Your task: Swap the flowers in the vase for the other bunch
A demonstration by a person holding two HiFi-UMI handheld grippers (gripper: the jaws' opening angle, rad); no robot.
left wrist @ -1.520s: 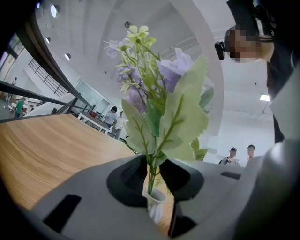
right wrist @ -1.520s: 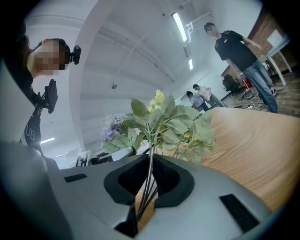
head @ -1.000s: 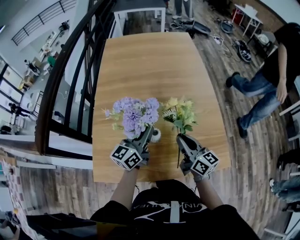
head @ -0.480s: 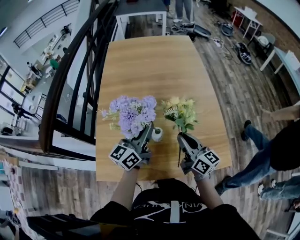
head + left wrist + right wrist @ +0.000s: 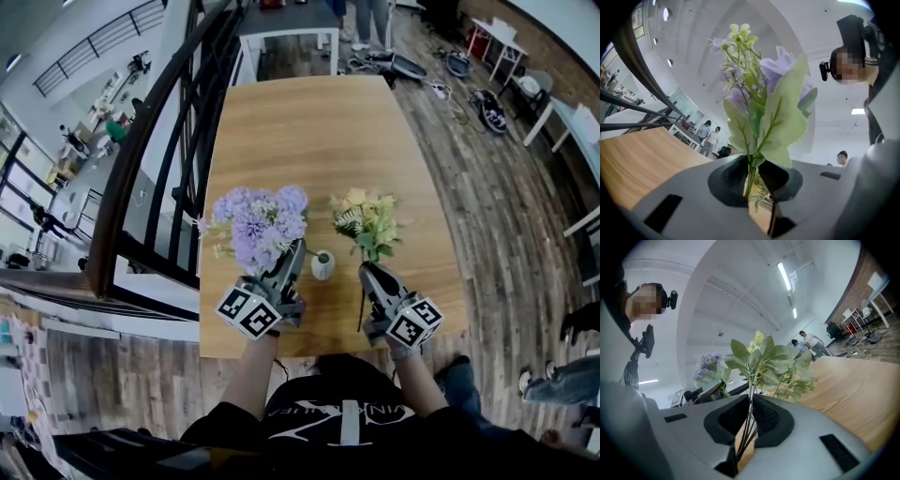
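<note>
My left gripper (image 5: 287, 259) is shut on the stems of the purple bunch (image 5: 255, 223), which it holds upright in the air to the left of the small white vase (image 5: 322, 265). The vase's mouth shows bare, with no stems in it. In the left gripper view the green stems (image 5: 751, 176) are pinched between the black pads, leaves and purple blooms (image 5: 780, 65) above. My right gripper (image 5: 371, 277) is shut on the stems of the yellow bunch (image 5: 367, 221), held upright just right of the vase. The right gripper view has those thin stems (image 5: 749, 420) clamped between its pads.
The wooden table (image 5: 319, 141) stretches away beyond the vase. A dark metal railing (image 5: 169, 159) runs along the table's left side. Cables and gear (image 5: 469, 84) lie on the plank floor at the far right, near a white table (image 5: 286, 42).
My left gripper has lifted the purple bunch up and left, and the vase now stands uncovered beside it. The right gripper with the yellow bunch has barely moved. A person at the right has walked out of view.
</note>
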